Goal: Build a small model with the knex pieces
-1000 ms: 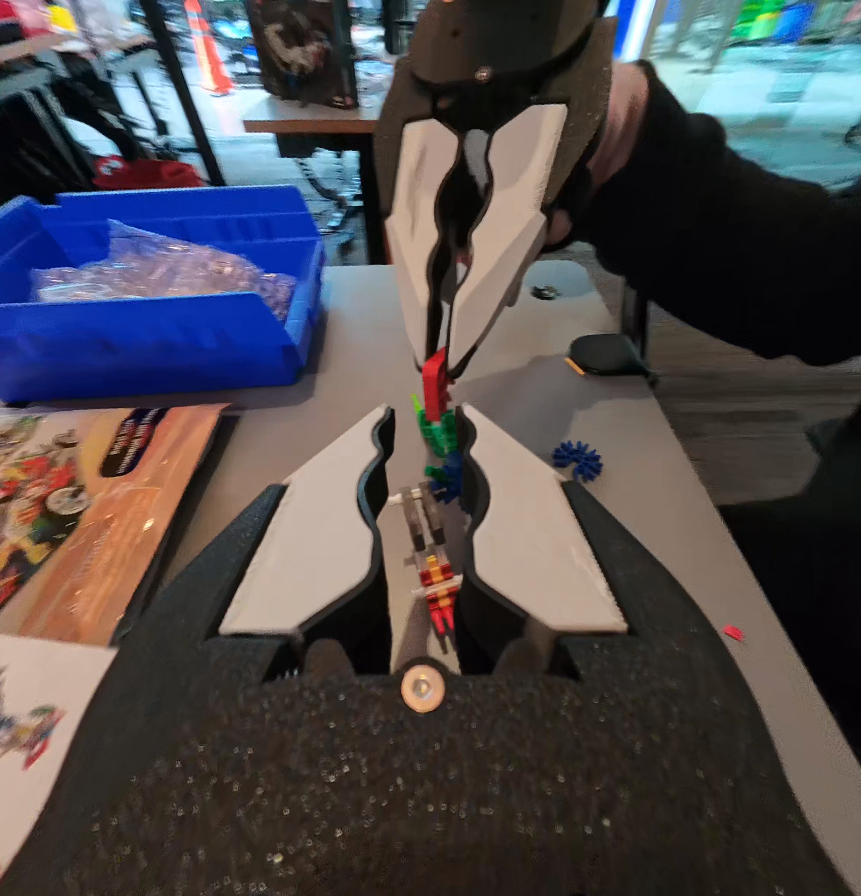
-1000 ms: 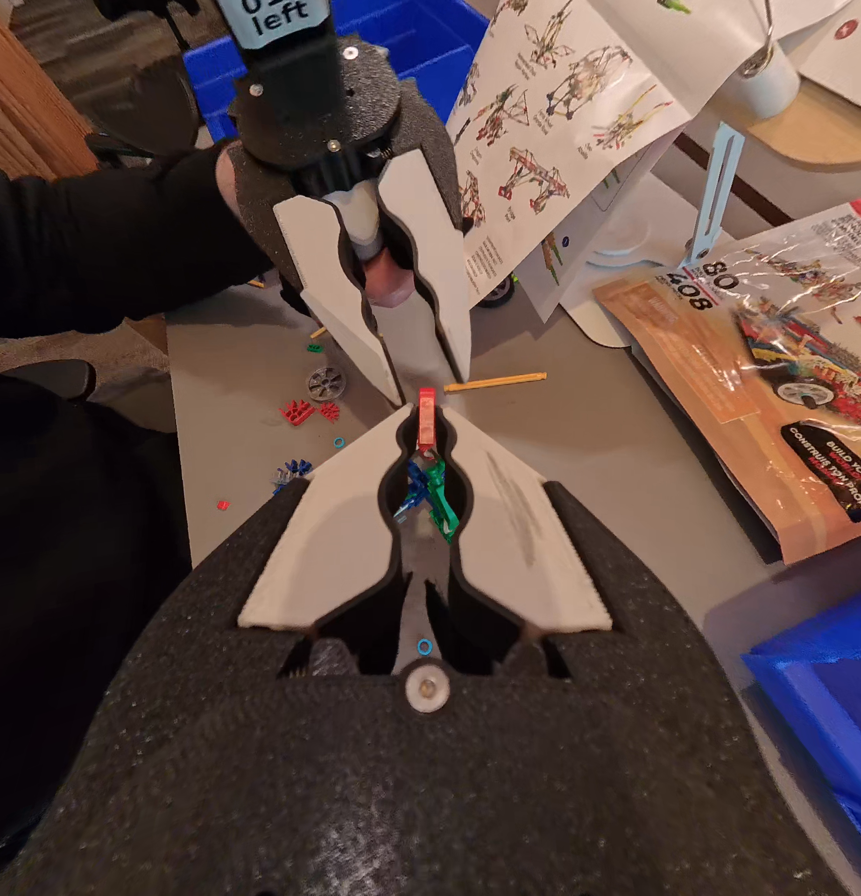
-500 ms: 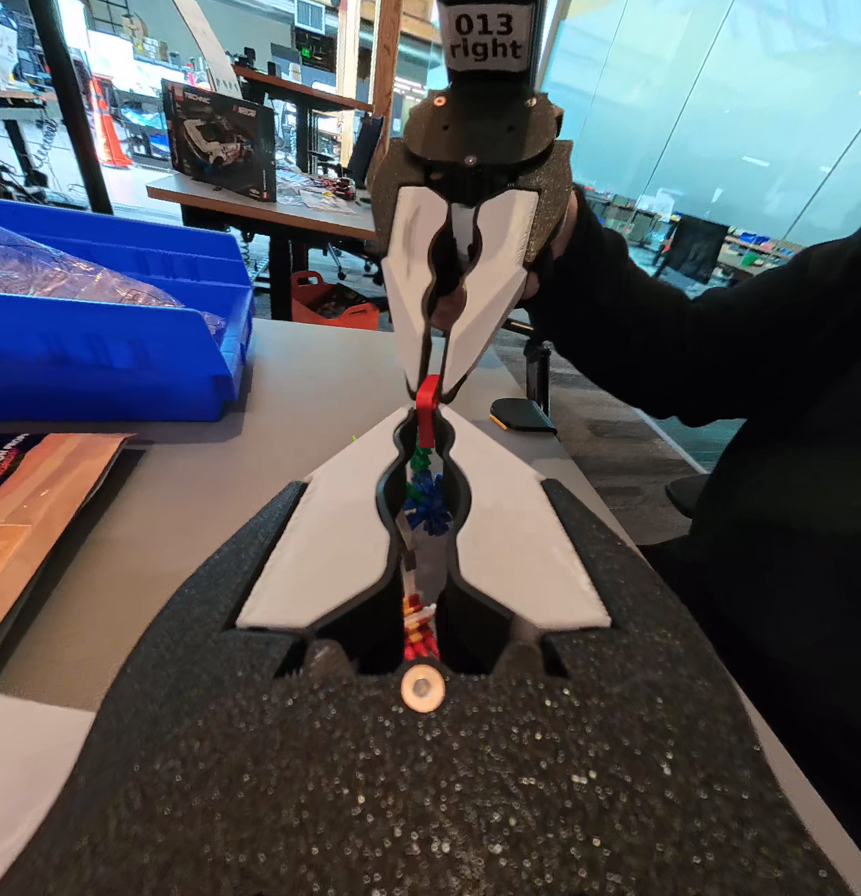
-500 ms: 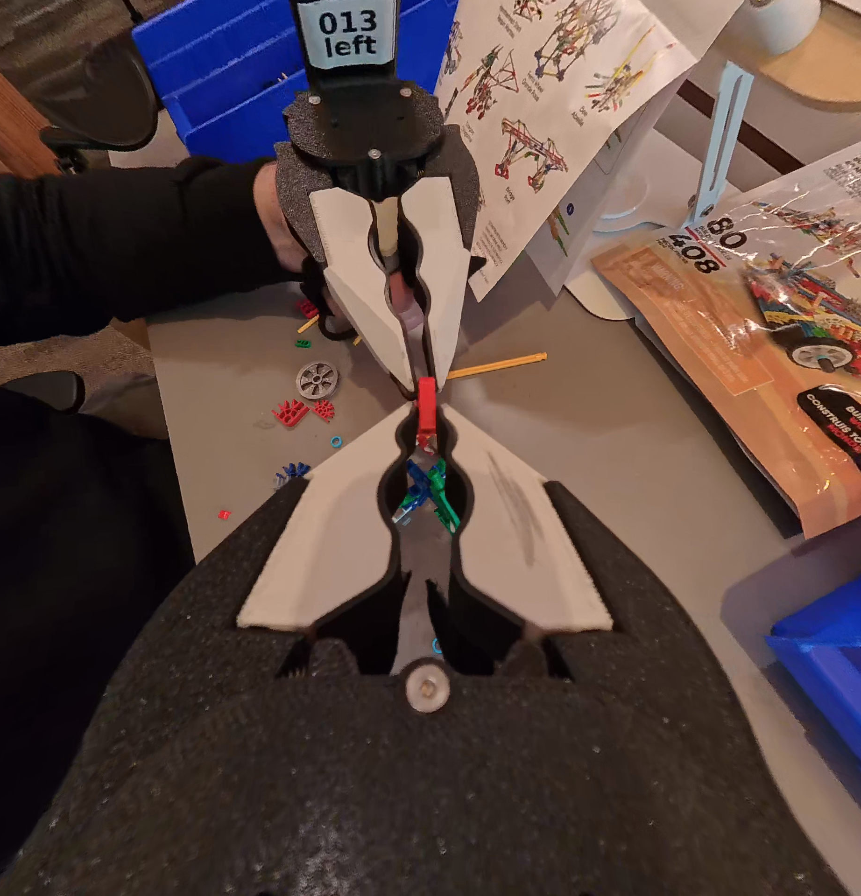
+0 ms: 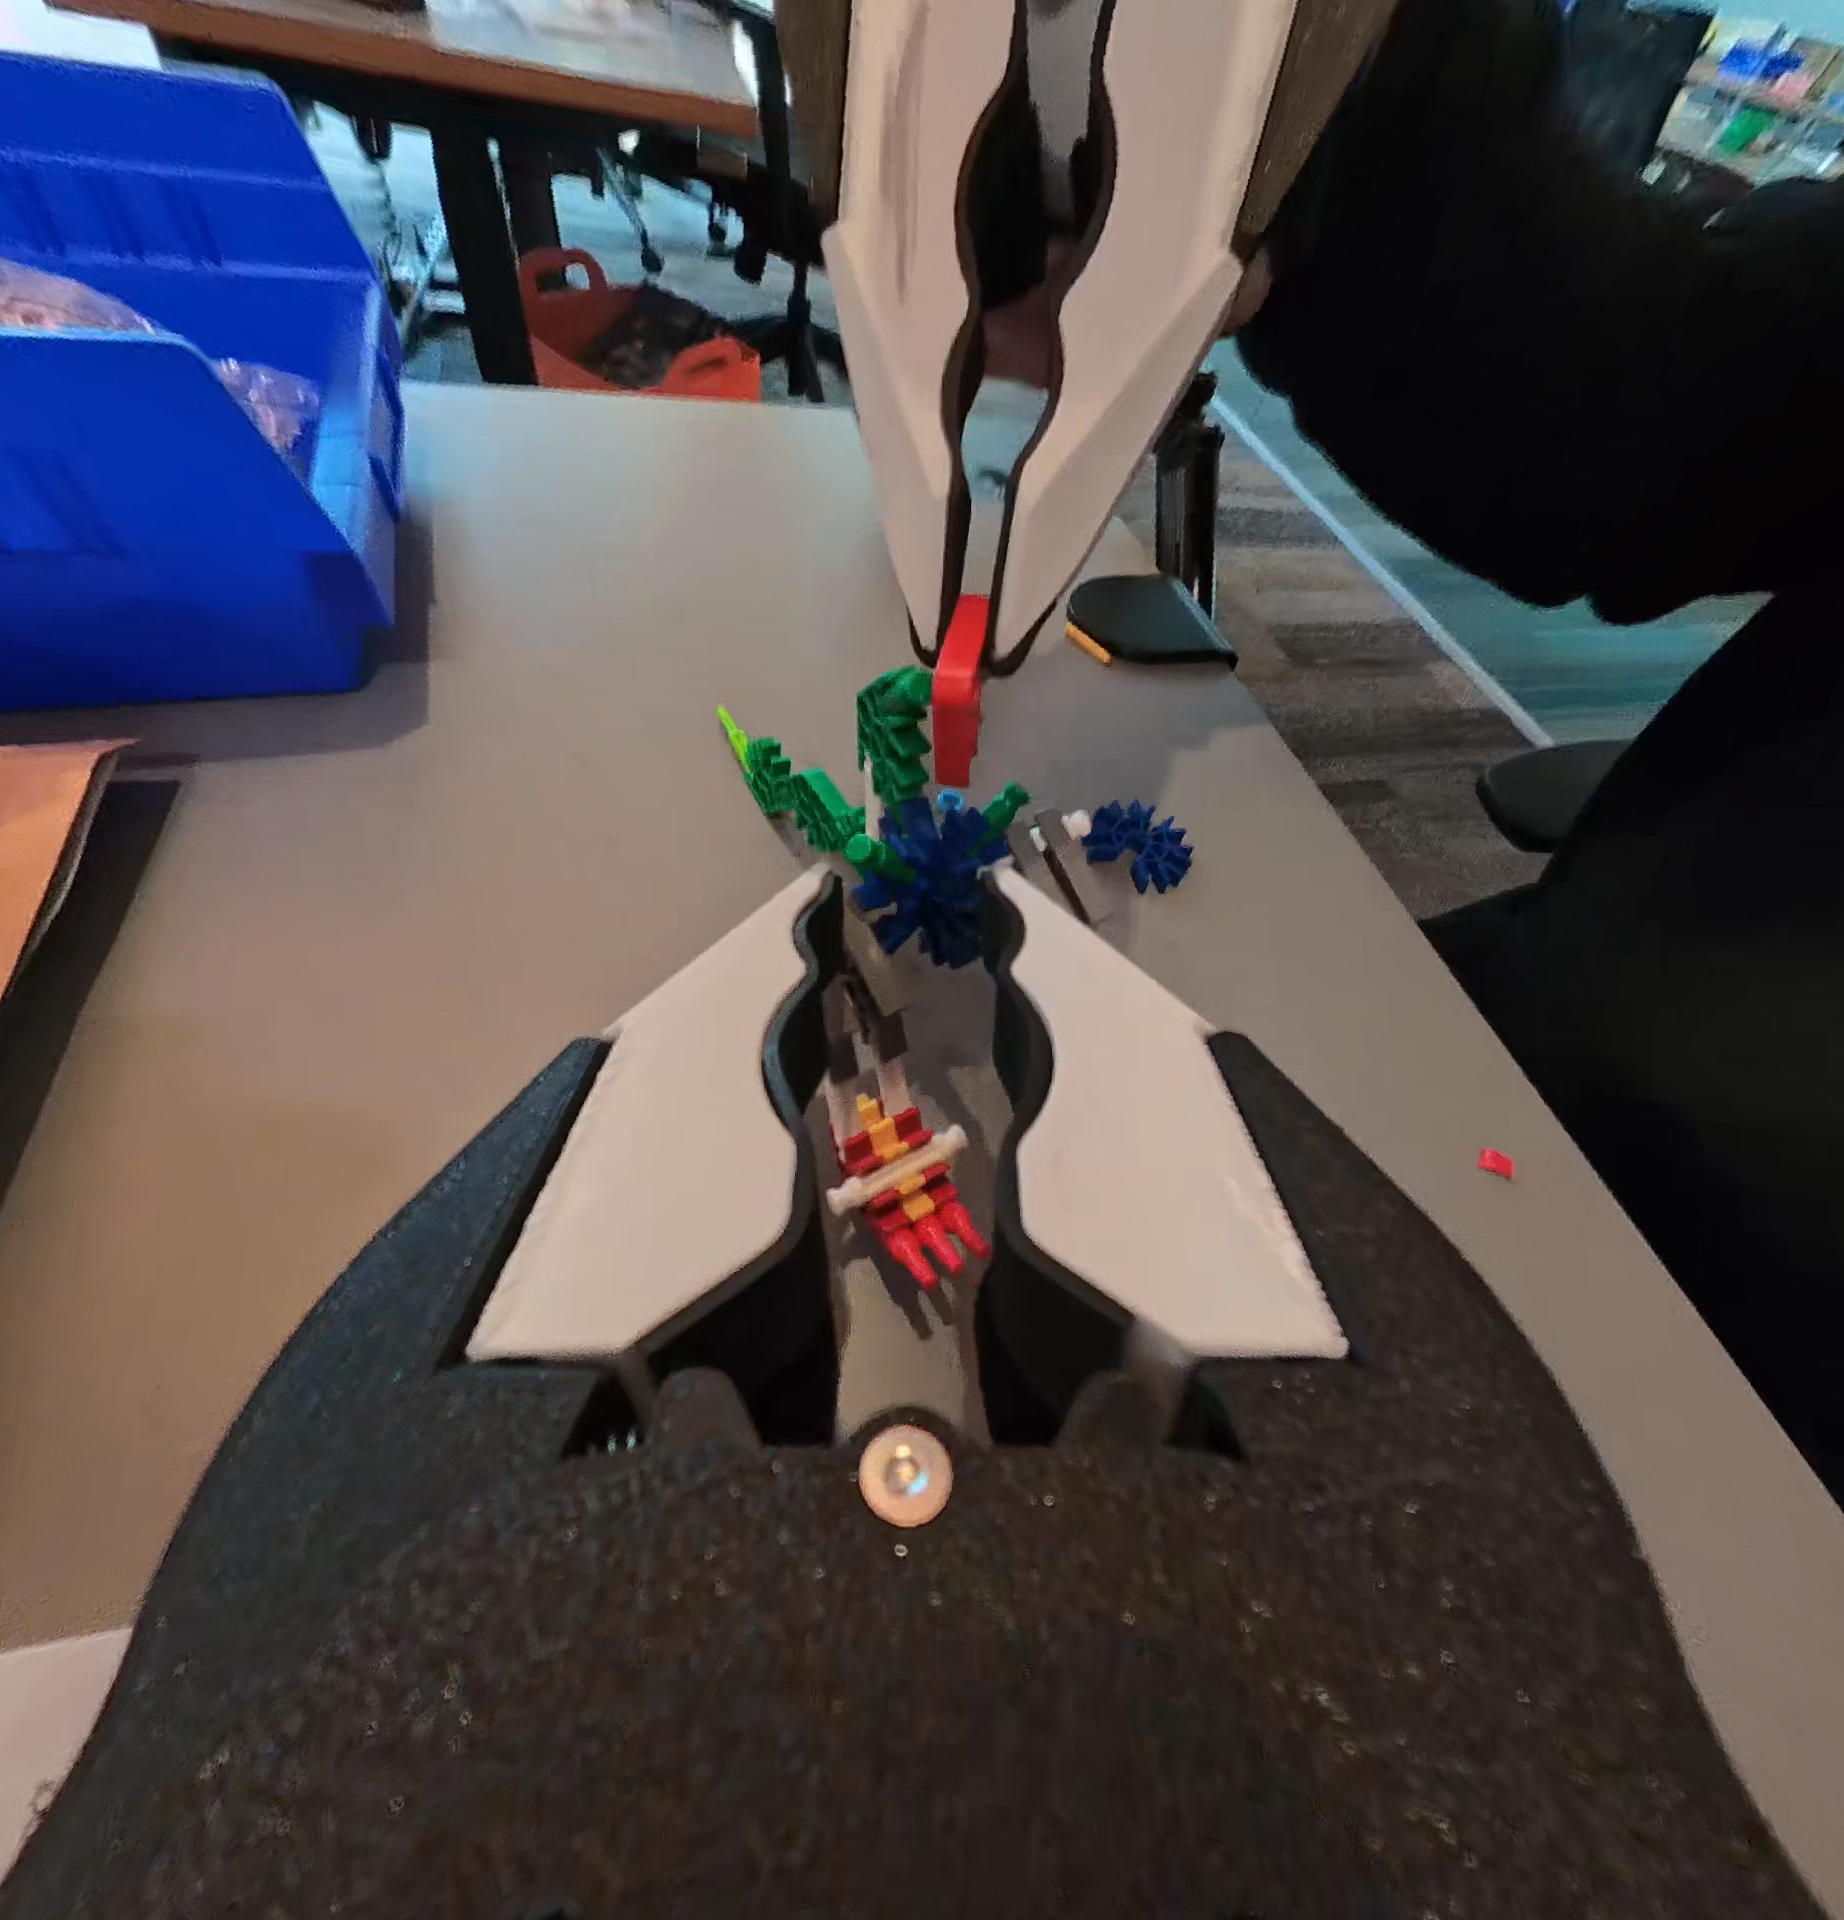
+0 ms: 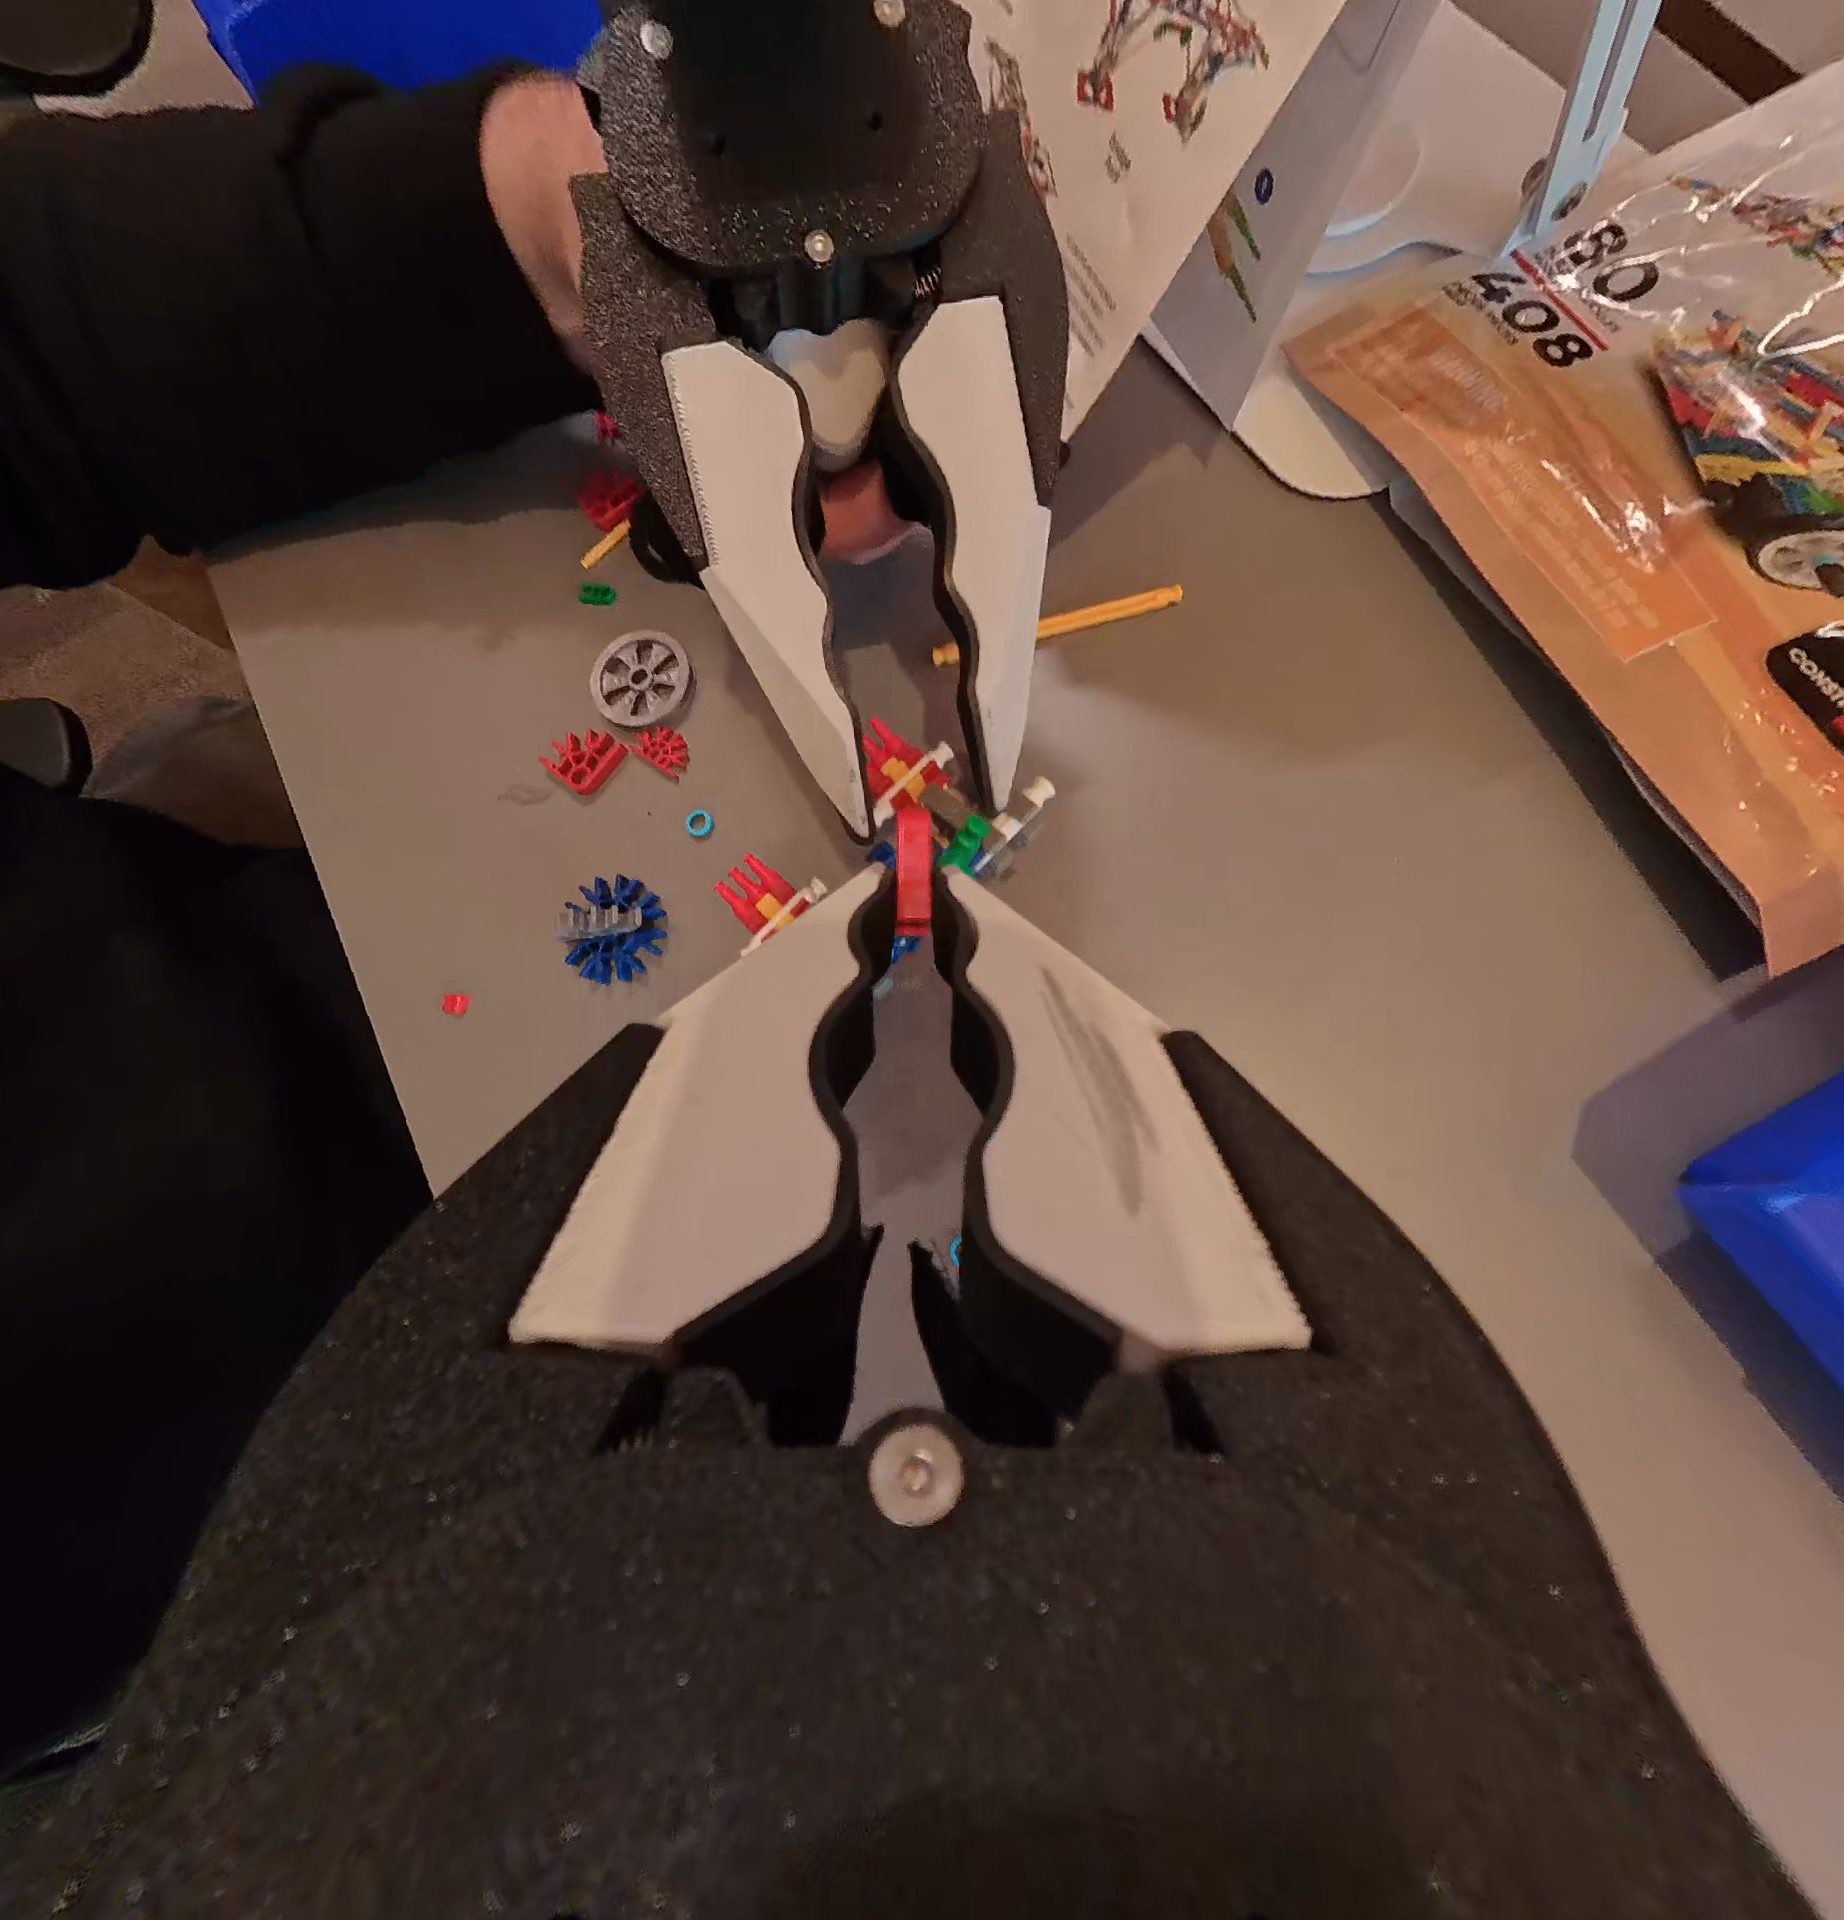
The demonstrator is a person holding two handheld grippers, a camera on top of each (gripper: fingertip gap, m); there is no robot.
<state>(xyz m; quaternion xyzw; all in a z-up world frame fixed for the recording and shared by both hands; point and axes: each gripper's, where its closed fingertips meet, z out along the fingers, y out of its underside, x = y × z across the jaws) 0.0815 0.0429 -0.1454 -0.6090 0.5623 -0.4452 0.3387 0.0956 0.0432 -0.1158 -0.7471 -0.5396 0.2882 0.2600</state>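
The right gripper (image 6: 910,883) pinches a small red piece (image 6: 912,871) tight, just above a colorful toy model (image 5: 902,883) on the gray table (image 5: 544,644), while the left gripper (image 5: 913,883) sits wide apart around it.

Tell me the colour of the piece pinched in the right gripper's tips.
Red, seen best in the left wrist view.

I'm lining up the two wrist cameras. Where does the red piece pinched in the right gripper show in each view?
Left wrist view: upper centre, the red piece hangs from the tips of the right gripper, above the green connectors.
Right wrist view: centre, the red piece sits between that view's own fingertips.
Shared landmark: the loose blue snowflake connector on the grey table.
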